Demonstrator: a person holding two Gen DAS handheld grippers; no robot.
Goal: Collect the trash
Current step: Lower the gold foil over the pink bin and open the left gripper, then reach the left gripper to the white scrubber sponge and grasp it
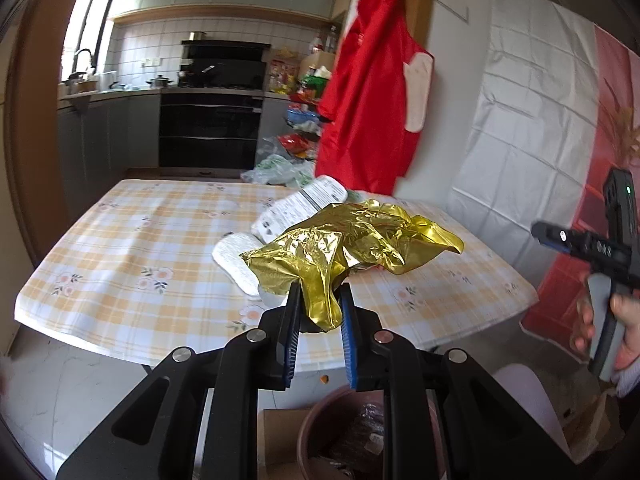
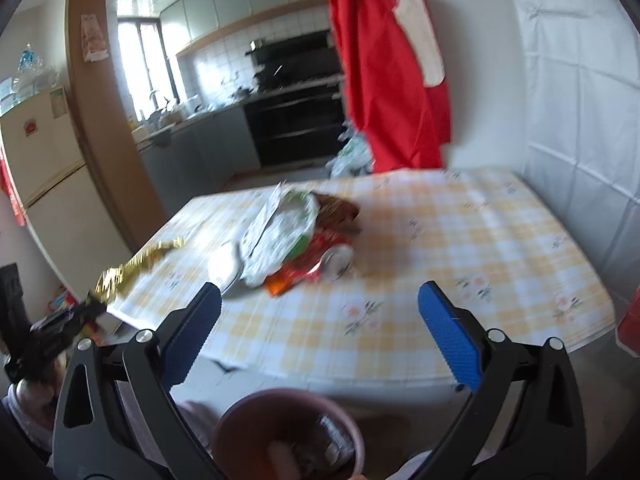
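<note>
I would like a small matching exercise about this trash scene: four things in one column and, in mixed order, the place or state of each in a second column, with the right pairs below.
Things:
1. gold foil wrapper
2. crushed can
3. pink bin
4. right gripper

Places or states:
A. open, holding nothing
B. on the floor in front of the table
C. pinched in the left gripper
D. lying on the checked tablecloth among wrappers

Pairs: 1-C, 2-D, 3-B, 4-A

Daylight enters the kitchen window (image 1: 86, 20) beside white tiled walls. A black oven (image 1: 210, 128) sits under grey cabinets (image 1: 100, 136). A red cloth (image 1: 372, 96) hangs nearby.
</note>
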